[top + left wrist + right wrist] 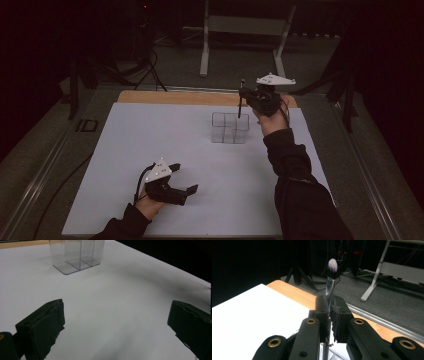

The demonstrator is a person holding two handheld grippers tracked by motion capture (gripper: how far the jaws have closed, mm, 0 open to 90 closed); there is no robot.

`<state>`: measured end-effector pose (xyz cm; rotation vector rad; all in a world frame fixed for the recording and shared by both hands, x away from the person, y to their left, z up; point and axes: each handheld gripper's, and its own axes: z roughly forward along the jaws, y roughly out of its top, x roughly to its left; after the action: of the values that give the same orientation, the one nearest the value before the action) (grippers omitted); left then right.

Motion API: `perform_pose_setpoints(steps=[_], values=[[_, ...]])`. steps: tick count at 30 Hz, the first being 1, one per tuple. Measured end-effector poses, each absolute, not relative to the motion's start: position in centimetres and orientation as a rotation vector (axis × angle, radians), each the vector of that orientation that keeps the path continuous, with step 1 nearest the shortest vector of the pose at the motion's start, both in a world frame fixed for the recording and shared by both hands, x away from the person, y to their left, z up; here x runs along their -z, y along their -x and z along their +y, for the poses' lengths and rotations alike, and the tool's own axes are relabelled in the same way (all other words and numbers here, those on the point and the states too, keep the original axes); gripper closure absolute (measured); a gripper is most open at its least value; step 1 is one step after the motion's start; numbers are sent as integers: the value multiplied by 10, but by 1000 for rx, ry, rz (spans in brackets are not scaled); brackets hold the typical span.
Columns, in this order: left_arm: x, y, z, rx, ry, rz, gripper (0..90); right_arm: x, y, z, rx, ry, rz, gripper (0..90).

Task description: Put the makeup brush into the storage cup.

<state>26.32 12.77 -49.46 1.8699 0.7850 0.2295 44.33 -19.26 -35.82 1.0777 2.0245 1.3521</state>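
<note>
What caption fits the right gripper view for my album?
Right tongs shut on a makeup brush, bristles up, above the white board.

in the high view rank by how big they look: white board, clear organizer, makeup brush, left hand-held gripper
1. white board
2. left hand-held gripper, though it sits nearer the camera
3. clear organizer, close to it in apparent size
4. makeup brush

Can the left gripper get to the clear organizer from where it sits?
Probably yes. The left gripper rests with jaws open, and bare white sheet lies between it and the clear organizer. But the right gripper holds a makeup brush just above it, crowding that side.
</note>
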Motion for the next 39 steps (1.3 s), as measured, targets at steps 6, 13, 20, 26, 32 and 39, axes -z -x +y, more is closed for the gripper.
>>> perform_pose_setpoints(steps=[6,13,20,26,32,39], values=[[495,-263,128,-227,-1870,787,23,371,-449,-190,-1369,-1109,2042,843],[496,-263,127,-220,-1881,783,23,383,-449,-181,-1359,-1106,2076,843],[496,-264,128,-217,-1874,786,24,392,-450,-178,-1364,-1129,2091,843],[496,-264,128,-216,-1875,785,23,400,-451,-176,-1354,-1158,2111,843],[496,-264,128,-214,-1873,785,23,406,-451,-175,-1349,-1182,2127,843],[496,-264,128,-212,-1872,787,23,410,-450,-173,-1347,-1237,2117,842]])
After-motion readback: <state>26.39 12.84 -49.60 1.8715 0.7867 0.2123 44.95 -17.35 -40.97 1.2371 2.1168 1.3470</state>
